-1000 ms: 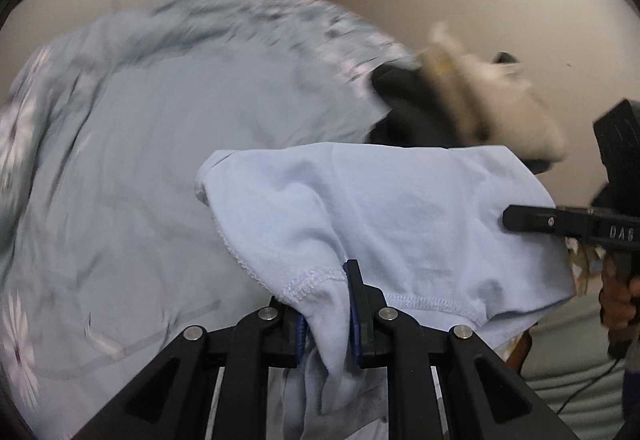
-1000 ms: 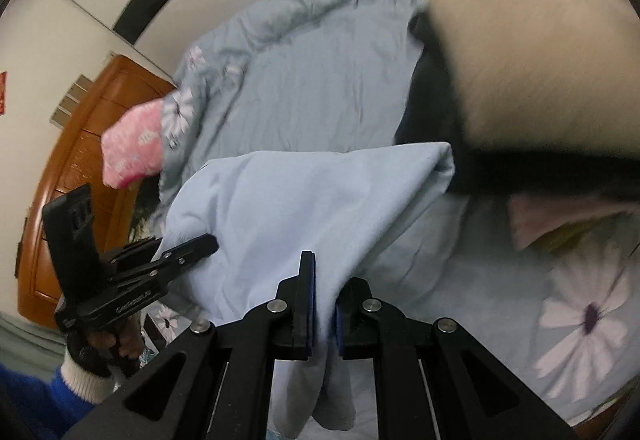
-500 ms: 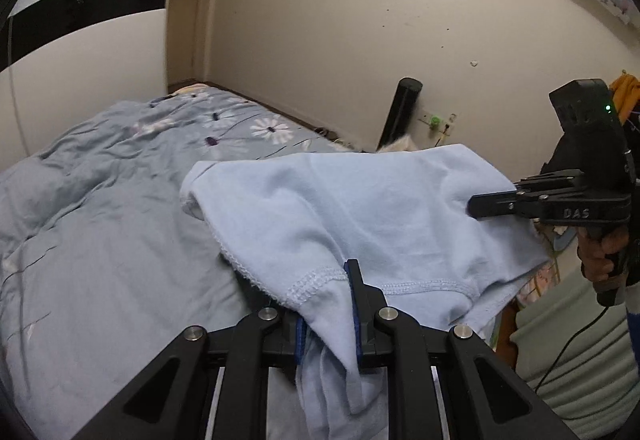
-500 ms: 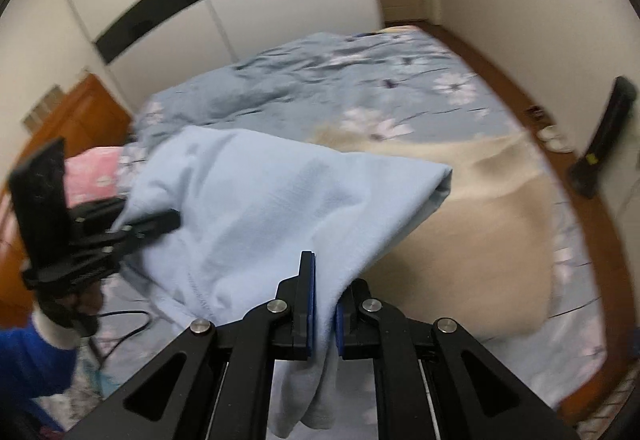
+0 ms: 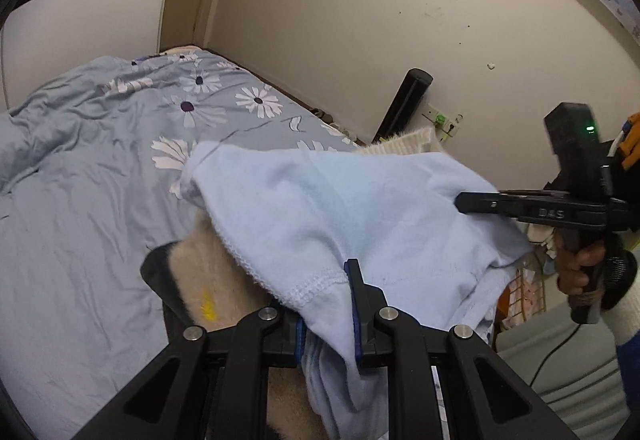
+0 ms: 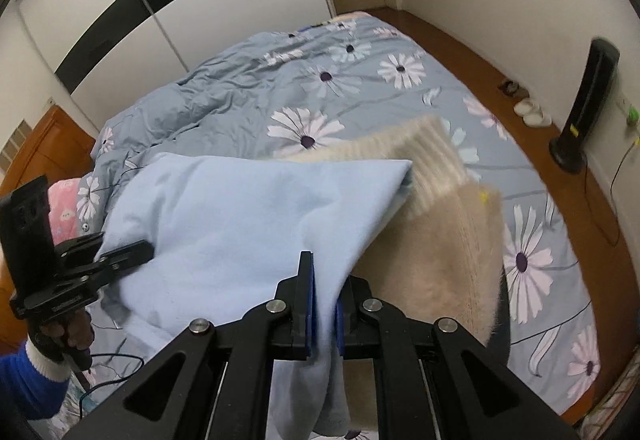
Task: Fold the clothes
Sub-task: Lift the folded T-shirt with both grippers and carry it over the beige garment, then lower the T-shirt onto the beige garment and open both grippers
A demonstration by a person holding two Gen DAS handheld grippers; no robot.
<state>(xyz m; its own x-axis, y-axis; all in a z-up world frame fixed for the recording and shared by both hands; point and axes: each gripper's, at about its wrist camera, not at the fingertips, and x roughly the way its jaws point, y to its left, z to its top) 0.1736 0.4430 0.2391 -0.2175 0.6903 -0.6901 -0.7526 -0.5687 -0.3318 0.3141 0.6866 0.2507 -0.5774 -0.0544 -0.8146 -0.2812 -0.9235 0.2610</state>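
A light blue garment point(image 5: 360, 208) hangs spread in the air above the bed, held by both grippers. My left gripper point(image 5: 328, 304) is shut on its stitched hem. My right gripper point(image 6: 324, 300) is shut on the opposite edge of the garment point(image 6: 248, 224). The right gripper also shows in the left wrist view point(image 5: 500, 204), and the left gripper in the right wrist view point(image 6: 120, 256). A cream fuzzy sweater point(image 6: 440, 240) with a ribbed cuff hangs under the blue garment; it also shows in the left wrist view point(image 5: 208, 280).
The bed with a grey-blue daisy duvet point(image 6: 320, 88) lies below. A black tower heater point(image 6: 584, 100) stands by the wall on the wooden floor. A pink item point(image 6: 64, 208) lies at the bed's left edge beside a wooden cabinet point(image 6: 24, 144).
Both grippers, still holding the blue garment, have lifted and tilted up, so the views swung from the bed surface to the room. The cream sweater now hangs under the garment.
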